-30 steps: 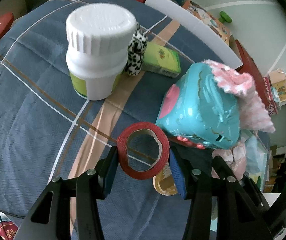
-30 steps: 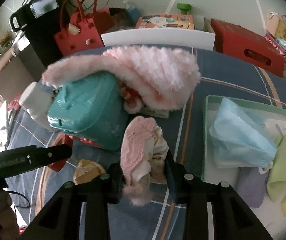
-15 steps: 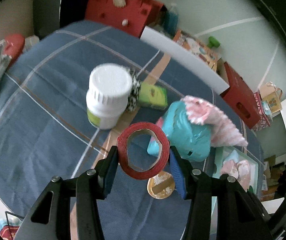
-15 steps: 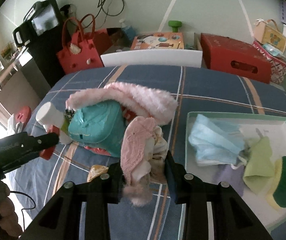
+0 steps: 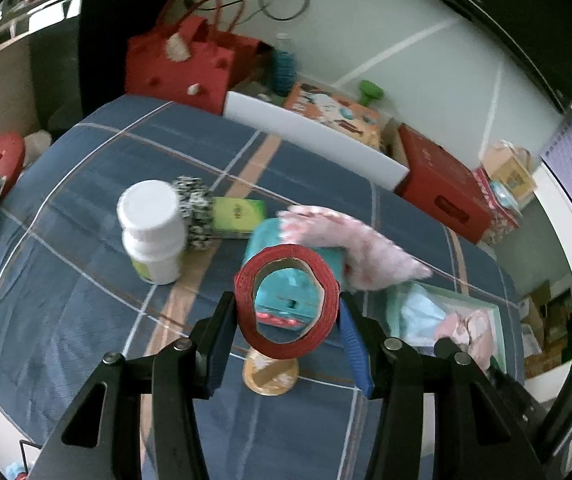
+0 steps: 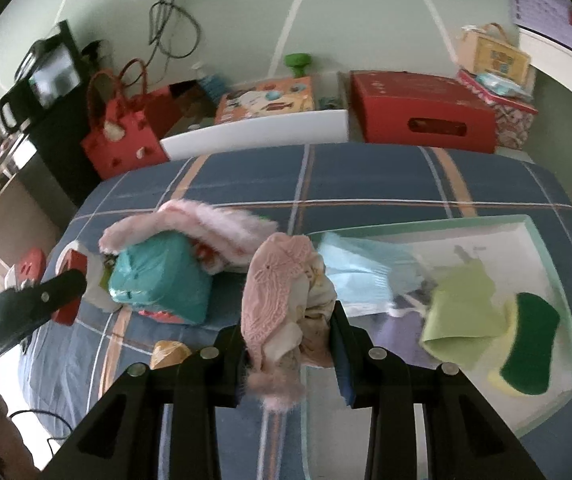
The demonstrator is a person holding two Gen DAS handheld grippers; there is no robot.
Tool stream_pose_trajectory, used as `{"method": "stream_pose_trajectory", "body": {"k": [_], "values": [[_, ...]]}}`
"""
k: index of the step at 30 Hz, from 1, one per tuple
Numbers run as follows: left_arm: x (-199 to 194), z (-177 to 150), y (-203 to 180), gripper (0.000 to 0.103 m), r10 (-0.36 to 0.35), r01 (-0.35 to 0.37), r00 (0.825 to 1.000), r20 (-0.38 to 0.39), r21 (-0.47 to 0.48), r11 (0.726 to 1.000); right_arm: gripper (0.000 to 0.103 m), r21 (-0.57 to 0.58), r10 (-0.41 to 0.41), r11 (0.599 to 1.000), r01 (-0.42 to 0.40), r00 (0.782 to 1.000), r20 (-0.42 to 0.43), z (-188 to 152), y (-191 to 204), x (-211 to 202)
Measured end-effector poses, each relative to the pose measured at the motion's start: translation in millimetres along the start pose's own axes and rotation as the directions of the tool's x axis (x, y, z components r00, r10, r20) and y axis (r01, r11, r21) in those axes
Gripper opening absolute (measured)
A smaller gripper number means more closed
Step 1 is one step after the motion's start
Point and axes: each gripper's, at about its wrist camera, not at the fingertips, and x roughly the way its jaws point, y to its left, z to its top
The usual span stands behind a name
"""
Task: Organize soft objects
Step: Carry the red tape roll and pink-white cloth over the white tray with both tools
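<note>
My left gripper (image 5: 286, 330) is shut on a red tape roll (image 5: 320, 264) and holds it high above the blue plaid table. My right gripper (image 6: 288, 338) is shut on a pink knitted sock bundle (image 6: 273, 292), held above the left edge of the pale green tray (image 6: 542, 228). The tray holds a light blue cloth (image 6: 358, 272), a lime green cloth (image 6: 462, 312) and a green-yellow sponge (image 6: 530, 356). A fluffy pink cloth (image 6: 201, 224) drapes over a teal toy case (image 6: 157, 280); the cloth also shows in the left wrist view (image 5: 350, 244).
A white bottle (image 5: 151, 232), a black-and-white spotted scrunchie (image 5: 195, 210) and a green box (image 5: 239, 214) stand at the table's left. A yellow tape roll (image 5: 271, 376) lies below the left gripper. Red bags and boxes (image 6: 418, 110) line the wall behind.
Both grippers have risen well above the table with their loads. The right one has shifted right, from beside the tray to over its left edge.
</note>
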Motion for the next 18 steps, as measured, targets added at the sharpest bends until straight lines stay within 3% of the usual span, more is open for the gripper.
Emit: {"method": "stream_pose_trajectory", "body": {"k": [9,18], "values": [[8,-20,-58,0.052,-0.036,0.039,0.999,-0.017,0.158,0.987,0.036,0.131,-0.089,0.988,0.086,0.996,0.02,2,-57,-12],[28,-56,-126,0.052,-0.097,0.119,0.992,-0.08,0.355,0.927,0.036,0.297,-0.229,0.929,0.22,0.973,-0.004,-11,-134,-28]]}}
